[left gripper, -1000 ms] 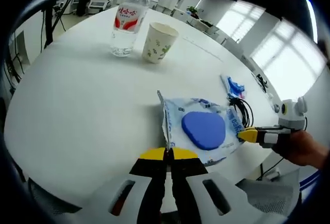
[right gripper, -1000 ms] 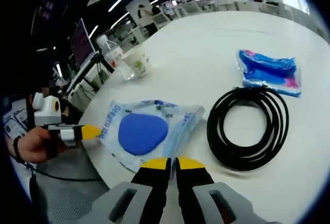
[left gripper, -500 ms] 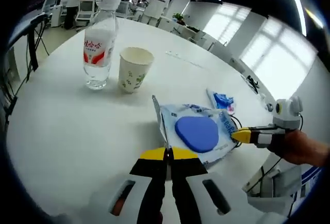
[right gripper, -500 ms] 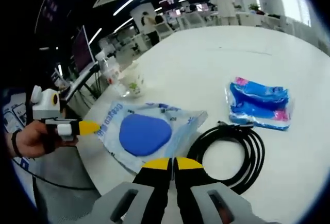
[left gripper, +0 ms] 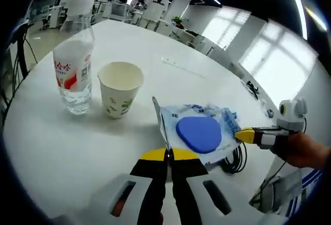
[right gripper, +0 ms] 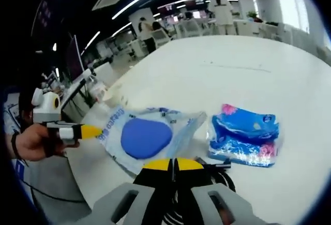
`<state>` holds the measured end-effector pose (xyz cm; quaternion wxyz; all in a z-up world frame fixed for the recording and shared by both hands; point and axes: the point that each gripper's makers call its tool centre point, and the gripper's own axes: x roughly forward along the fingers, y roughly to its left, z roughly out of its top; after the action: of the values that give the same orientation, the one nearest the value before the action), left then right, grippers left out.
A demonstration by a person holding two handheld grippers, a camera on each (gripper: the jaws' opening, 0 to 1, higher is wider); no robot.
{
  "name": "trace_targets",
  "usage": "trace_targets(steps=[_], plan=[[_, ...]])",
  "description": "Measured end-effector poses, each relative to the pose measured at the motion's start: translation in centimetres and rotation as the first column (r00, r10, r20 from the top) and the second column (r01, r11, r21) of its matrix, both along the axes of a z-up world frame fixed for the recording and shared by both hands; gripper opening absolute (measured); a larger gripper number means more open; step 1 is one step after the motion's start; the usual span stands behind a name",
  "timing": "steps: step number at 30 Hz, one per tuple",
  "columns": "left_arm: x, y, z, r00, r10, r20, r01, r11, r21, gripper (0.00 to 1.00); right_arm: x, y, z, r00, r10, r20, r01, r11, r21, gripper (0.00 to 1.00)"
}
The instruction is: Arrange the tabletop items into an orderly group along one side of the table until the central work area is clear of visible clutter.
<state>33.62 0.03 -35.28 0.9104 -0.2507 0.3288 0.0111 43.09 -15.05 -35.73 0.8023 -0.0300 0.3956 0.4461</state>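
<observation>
Both grippers are holding one clear pouch (left gripper: 199, 134) with a blue pad inside it, each pinching an opposite edge. In the left gripper view, the left gripper (left gripper: 169, 155) is showing its yellow tips pressed together on the pouch's near edge, which is standing up thin between them. The right gripper (left gripper: 247, 135) is coming into that view from the right, a hand (left gripper: 305, 150) behind it, its yellow tip touching the pouch's far edge.

That view is also taking in a water bottle (left gripper: 73, 64) and a paper cup (left gripper: 119, 89) standing upright just beside each other on the white table (left gripper: 67, 137), near the pouch. A black cable (left gripper: 235, 159) is peeking out from under the pouch's right side.

The right gripper view is giving the other side: the right gripper (right gripper: 173, 164) closed tight on the pouch (right gripper: 147, 136), the left gripper (right gripper: 85, 131) at the opposite edge, and a blue and pink packet (right gripper: 243, 134) lying flat just beside the pouch. The cable (right gripper: 220, 176) is partly hidden behind the jaws. The cup and bottle are small and blurred beyond the pouch here.
</observation>
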Motion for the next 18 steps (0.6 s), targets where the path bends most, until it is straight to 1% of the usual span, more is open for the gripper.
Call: trace_targets(steps=[2, 3, 4, 5, 8, 13, 15, 16, 18], plan=[[1.2, 0.9, -0.2, 1.000, -0.004, 0.002, 0.004, 1.000, 0.009, 0.00, 0.3, 0.3, -0.4, 1.000, 0.002, 0.001, -0.002, 1.000, 0.001, 0.00], [0.8, 0.6, -0.1, 1.000, -0.003, 0.001, 0.003, 1.000, 0.014, 0.00, 0.5, 0.5, -0.5, 1.000, 0.004, 0.004, -0.004, 1.000, 0.000, 0.00], [1.0, 0.7, -0.1, 1.000, -0.002, 0.000, 0.002, 1.000, 0.019, 0.00, 0.5, 0.7, -0.1, 1.000, 0.007, 0.003, -0.007, 1.000, 0.001, 0.00], [1.5, 1.2, -0.2, 1.000, -0.003, -0.001, 0.003, 1.000, 0.026, 0.00, 0.7, 1.0, -0.2, 1.000, 0.009, 0.002, -0.009, 1.000, 0.000, 0.00], [2.3, 1.8, -0.4, 1.000, 0.006, 0.002, -0.006, 1.000, 0.024, 0.00, 1.5, 1.7, -1.0, 1.000, 0.010, 0.000, -0.010, 1.000, -0.004, 0.00], [2.7, 2.0, -1.0, 1.000, 0.013, -0.009, -0.012, 1.000, 0.028, 0.00, 2.3, 2.6, -1.6, 1.000, 0.012, 0.005, -0.012, 1.000, -0.001, 0.00], [2.8, 2.1, -1.1, 1.000, 0.015, -0.011, -0.015, 1.000, 0.027, 0.00, 2.3, 2.6, -0.8, 1.000, 0.005, 0.004, -0.005, 1.000, 0.001, 0.00], [2.9, 2.1, -1.2, 1.000, 0.017, -0.011, -0.017, 1.000, 0.027, 0.00, 2.4, 2.7, -1.2, 1.000, 0.001, 0.002, -0.002, 1.000, 0.002, 0.00], [3.7, 2.6, -1.9, 1.000, 0.029, -0.010, -0.029, 0.999, 0.017, 0.00, 3.0, 2.9, -2.3, 1.000, -0.012, -0.007, 0.012, 1.000, 0.001, 0.00]])
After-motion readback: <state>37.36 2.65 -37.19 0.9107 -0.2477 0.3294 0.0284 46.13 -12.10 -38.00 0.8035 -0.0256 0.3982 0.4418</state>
